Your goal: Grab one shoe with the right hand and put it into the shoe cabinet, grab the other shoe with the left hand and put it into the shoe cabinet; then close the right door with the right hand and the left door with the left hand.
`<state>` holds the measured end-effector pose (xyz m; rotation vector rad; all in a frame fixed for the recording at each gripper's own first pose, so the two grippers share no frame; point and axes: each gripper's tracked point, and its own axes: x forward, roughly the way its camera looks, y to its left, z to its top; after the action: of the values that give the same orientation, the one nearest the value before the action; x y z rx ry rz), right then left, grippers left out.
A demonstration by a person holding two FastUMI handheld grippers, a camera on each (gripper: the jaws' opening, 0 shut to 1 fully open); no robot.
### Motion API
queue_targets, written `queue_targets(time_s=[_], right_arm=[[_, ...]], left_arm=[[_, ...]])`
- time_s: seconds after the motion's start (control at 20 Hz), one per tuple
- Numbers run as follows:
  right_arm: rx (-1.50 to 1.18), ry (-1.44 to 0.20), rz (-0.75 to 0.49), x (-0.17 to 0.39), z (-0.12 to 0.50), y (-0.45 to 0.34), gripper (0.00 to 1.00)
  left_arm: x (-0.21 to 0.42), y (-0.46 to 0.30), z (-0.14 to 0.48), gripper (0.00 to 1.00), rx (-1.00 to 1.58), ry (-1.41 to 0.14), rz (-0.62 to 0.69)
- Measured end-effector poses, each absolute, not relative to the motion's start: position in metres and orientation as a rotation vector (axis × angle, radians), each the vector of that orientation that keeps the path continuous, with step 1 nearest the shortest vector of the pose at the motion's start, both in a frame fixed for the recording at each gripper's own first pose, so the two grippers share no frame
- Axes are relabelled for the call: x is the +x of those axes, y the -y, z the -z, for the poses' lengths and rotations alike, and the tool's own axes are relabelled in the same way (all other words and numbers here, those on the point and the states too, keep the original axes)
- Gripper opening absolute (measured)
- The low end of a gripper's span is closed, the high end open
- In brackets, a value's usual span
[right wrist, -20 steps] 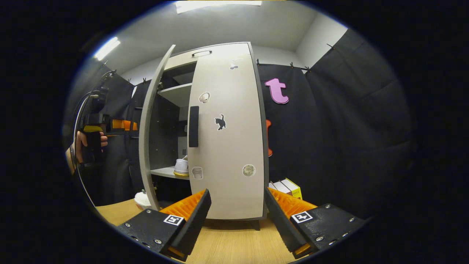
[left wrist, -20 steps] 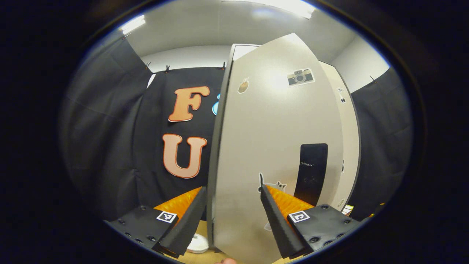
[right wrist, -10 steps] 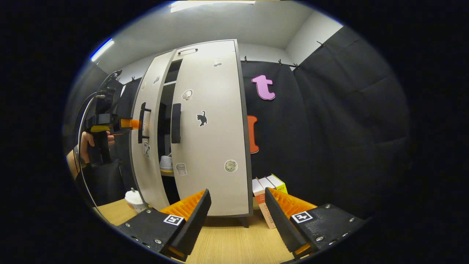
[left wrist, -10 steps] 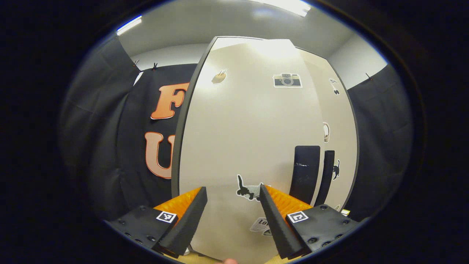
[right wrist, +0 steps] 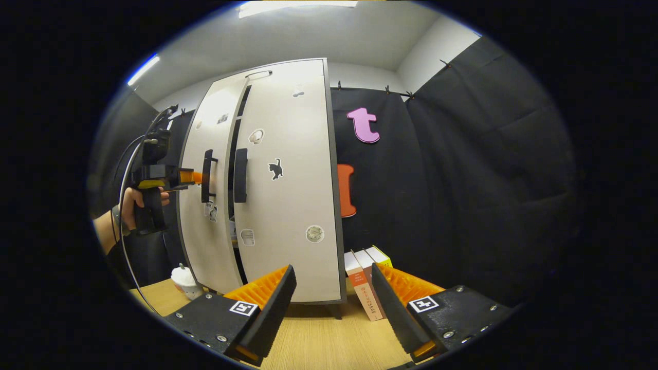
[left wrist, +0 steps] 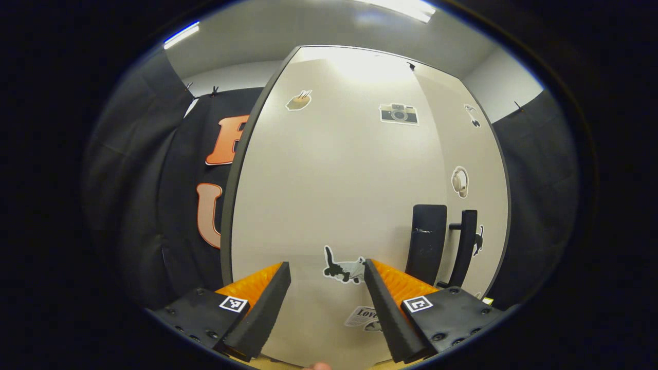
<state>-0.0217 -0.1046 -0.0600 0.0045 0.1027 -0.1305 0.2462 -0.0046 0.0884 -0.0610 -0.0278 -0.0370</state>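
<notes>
The pale grey shoe cabinet (right wrist: 288, 169) stands at the back of the wooden table. Its right door (right wrist: 293, 205) is shut. Its left door (right wrist: 205, 216) is almost shut, with a thin dark gap (right wrist: 234, 154) between the two. A person's hand holds my left gripper (right wrist: 198, 177) against the left door's front, beside the black handle (right wrist: 207, 174). In the left gripper view that door (left wrist: 339, 180) is very close, and my left gripper (left wrist: 326, 308) is open with nothing between its fingers. My right gripper (right wrist: 331, 308) hangs open over the table, back from the cabinet. The doors hide the cabinet's inside.
Several books (right wrist: 365, 288) lean against the cabinet's right side. A white cup (right wrist: 184, 280) stands on the wooden table (right wrist: 318, 344) by the left door's lower corner. Both door handles (left wrist: 429, 241) sit side by side at the middle seam.
The left door has swung from half open to nearly shut with my left gripper against it. The shoe on the shelf went out of sight. My right gripper barely moved.
</notes>
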Motion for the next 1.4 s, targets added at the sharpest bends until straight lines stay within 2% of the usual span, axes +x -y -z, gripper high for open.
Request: queue_targets(time_s=[0.05, 0.1, 0.25, 0.35, 0.4, 0.45, 0.5, 0.6, 0.65, 0.85, 0.95, 1.0, 1.4], right_arm=[[0.005, -0.101, 0.13, -0.022, 0.06, 0.104, 0.91], [0.006, -0.101, 0.128, -0.024, 0.059, 0.104, 0.91], [0.0, -0.093, 0.117, -0.024, 0.054, 0.1, 0.91], [0.0, -0.092, 0.096, -0.023, 0.053, 0.092, 0.91], [0.0, -0.093, 0.082, -0.021, 0.052, 0.088, 0.91], [-0.001, -0.09, 0.066, -0.019, 0.051, 0.082, 0.91], [-0.001, -0.088, 0.049, -0.017, 0.05, 0.075, 0.91], [0.001, -0.088, 0.011, -0.011, 0.049, 0.06, 0.91], [0.005, -0.089, -0.008, -0.008, 0.049, 0.052, 0.91], [0.011, -0.089, -0.071, -0.003, 0.048, 0.026, 0.91], [0.01, -0.08, -0.094, -0.003, 0.047, 0.014, 0.91], [0.012, -0.078, -0.102, -0.003, 0.046, 0.009, 0.91], [0.026, -0.084, -0.097, -0.015, 0.05, -0.005, 0.91]], left_arm=[[0.245, 0.004, -0.088, 0.99, -0.063, 0.03, 0.035], [0.244, 0.004, -0.088, 0.95, -0.071, 0.033, 0.037], [0.234, -0.001, -0.094, 0.95, -0.087, 0.046, 0.031], [0.208, -0.004, -0.1, 0.95, -0.059, 0.055, 0.037], [0.193, -0.005, -0.104, 0.92, -0.035, 0.06, 0.038], [0.178, -0.007, -0.108, 0.95, -0.018, 0.071, 0.039], [0.164, -0.007, -0.109, 0.92, -0.004, 0.076, 0.038], [0.136, -0.013, -0.107, 0.95, 0.017, 0.076, 0.023], [0.123, -0.014, -0.102, 0.99, 0.011, 0.067, 0.018], [0.076, -0.02, -0.078, 0.92, -0.052, 0.026, -0.005], [0.057, -0.027, -0.068, 0.99, -0.067, 0.041, -0.034], [0.05, -0.028, -0.061, 0.96, -0.074, 0.046, -0.045], [-0.006, -0.031, -0.004, 0.96, -0.074, -0.029, -0.136]])
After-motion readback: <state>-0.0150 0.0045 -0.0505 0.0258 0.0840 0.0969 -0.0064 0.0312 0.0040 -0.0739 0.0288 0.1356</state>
